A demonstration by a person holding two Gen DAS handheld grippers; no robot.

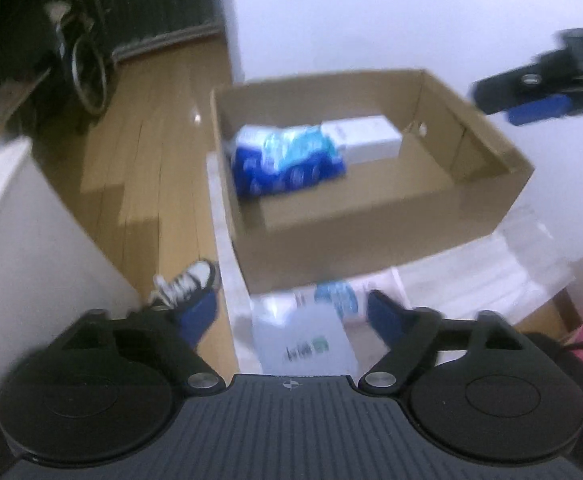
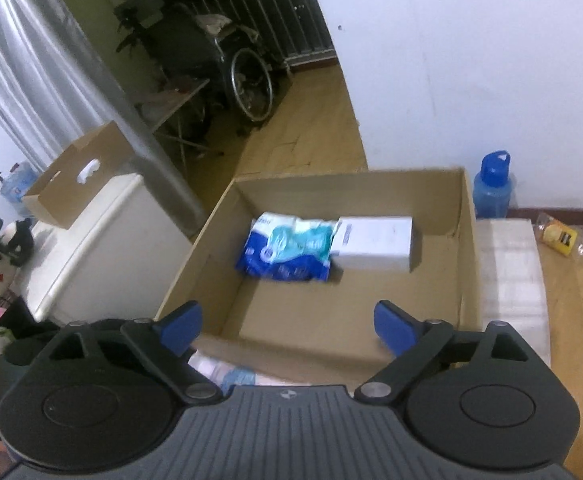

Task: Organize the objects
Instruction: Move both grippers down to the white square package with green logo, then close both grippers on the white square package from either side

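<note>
An open cardboard box stands on a white surface. In it lie a blue and teal tissue pack and a white carton, side by side at the far end. My left gripper is open and empty, near the box's front wall, above a pale bag and a blue-printed packet. My right gripper is open and empty over the box's front edge. It also shows at the upper right in the left wrist view.
A blue water bottle stands behind the box against the wall. A yellow snack pack lies on the wooden table. A white fridge carrying a second cardboard box stands at the left. A wheelchair stands on the floor. A sneaker shows below.
</note>
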